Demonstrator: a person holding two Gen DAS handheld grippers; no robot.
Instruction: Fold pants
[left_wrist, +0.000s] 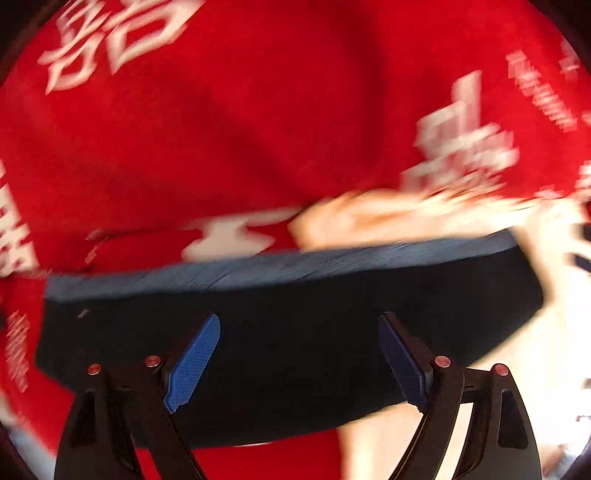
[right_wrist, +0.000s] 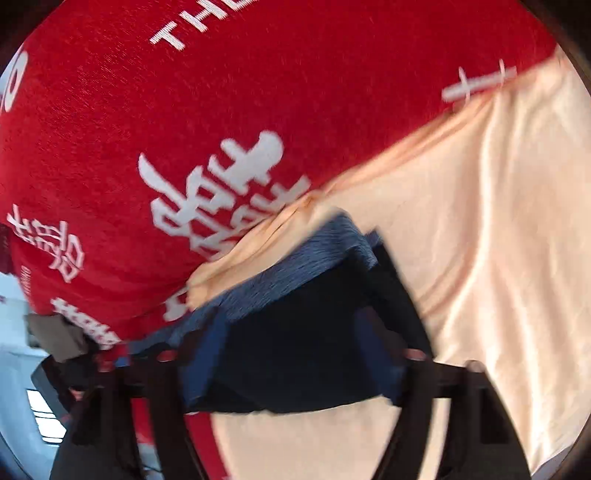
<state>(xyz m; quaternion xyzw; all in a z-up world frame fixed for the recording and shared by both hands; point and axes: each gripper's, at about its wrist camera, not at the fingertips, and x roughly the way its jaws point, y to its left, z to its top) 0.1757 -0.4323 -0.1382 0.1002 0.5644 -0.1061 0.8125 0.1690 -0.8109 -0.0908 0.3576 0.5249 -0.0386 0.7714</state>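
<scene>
A: While both views blurred, the left hand-held gripper (left_wrist: 299, 354) stood open over the dark pants (left_wrist: 295, 314); the right hand-held gripper (right_wrist: 295, 354)?

B: Couldn't tell. Pants lay bunched before it, on red cloth (right_wrist: 147, 110). Judged mid-fold; next, grip an edge.

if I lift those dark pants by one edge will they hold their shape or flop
Probably flop: the dark pants already bend in soft folds, with the ribbed waistband buckled. They look light, thin knit. On the red blanket they'd likely drag rather than slide.

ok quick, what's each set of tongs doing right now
Left tongs: open, over the dark pants, gripping nothing.
Right tongs: blurred, cannot tell.
</scene>
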